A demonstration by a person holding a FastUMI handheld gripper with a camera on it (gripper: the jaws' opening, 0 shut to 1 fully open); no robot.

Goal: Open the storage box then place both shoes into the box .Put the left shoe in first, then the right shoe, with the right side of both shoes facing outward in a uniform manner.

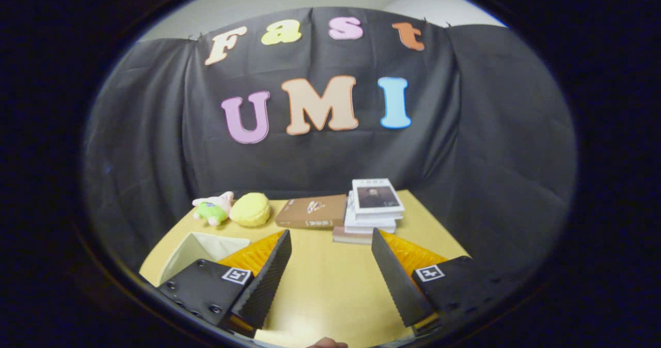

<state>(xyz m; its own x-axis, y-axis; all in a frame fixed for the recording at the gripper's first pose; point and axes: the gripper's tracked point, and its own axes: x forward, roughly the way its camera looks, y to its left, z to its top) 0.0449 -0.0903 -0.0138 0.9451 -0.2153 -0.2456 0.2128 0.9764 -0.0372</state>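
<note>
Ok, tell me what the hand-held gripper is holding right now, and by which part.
Nothing. The hand-held gripper is open, its fingers spread wide with only bare table between them; the books lie beyond the fingertips.

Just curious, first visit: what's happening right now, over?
Tool open, holding nothing, above table. Pale box beside one finger. Books, plush toys beyond.

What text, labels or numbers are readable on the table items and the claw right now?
Brown book: cover print too small to read.
White book on top of the stack: a heading line, blurred and unreadable.
Claw, open over the bare table: square coded markers, no words.
Nothing legible elsewhere on the table.
</note>
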